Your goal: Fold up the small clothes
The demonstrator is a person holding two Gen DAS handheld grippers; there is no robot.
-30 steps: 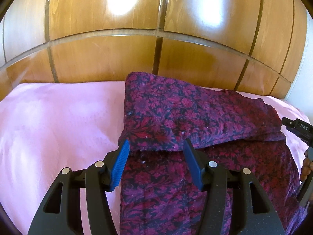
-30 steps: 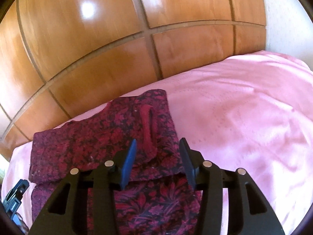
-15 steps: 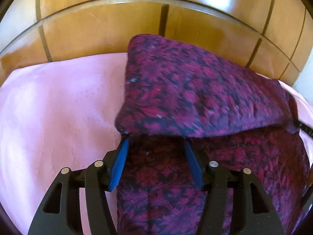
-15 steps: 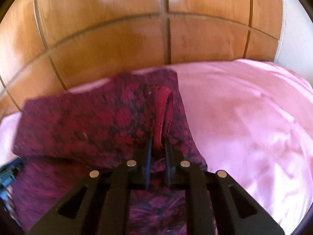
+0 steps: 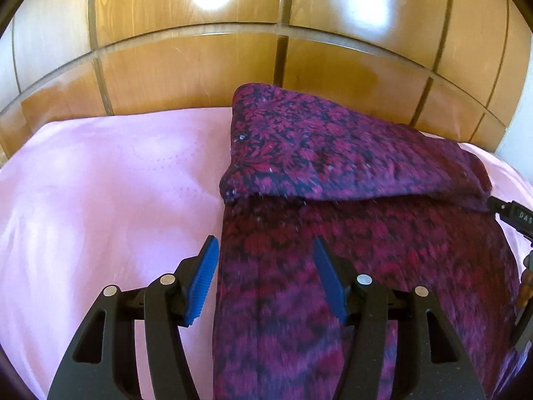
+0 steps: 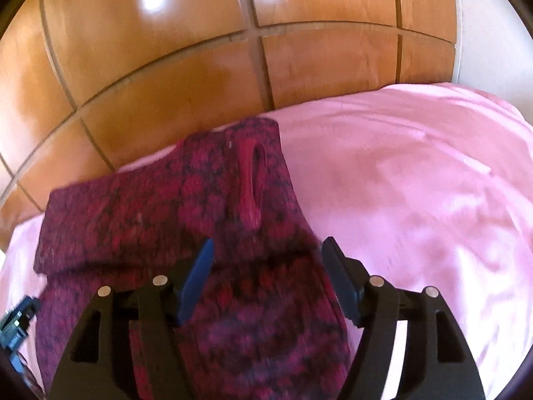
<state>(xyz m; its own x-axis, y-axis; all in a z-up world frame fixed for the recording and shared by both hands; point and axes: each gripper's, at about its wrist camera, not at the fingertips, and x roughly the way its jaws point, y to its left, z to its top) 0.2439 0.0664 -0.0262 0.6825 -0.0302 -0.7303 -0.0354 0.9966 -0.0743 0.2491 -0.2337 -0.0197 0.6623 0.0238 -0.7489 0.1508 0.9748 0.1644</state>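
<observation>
A dark red and purple floral garment (image 5: 349,206) lies on the pink bedsheet (image 5: 100,200), its far part folded back over the near part. My left gripper (image 5: 265,253) is open and empty above the garment's near left edge. My right gripper (image 6: 266,253) is open and empty above the garment (image 6: 186,213) near its right edge. A red loop-like fold (image 6: 251,180) lies on the folded part in the right wrist view. The right gripper's body shows at the right edge of the left wrist view (image 5: 513,216).
A glossy wooden panelled headboard (image 5: 266,60) stands right behind the bed. Pink sheet (image 6: 416,183) spreads to the right of the garment and to its left. A white wall (image 6: 493,33) shows at the far right.
My right gripper was shut on the garment's red fold half a second ago; it has opened and let go. Both grippers have drawn back a little; the folded flap has settled flat.
</observation>
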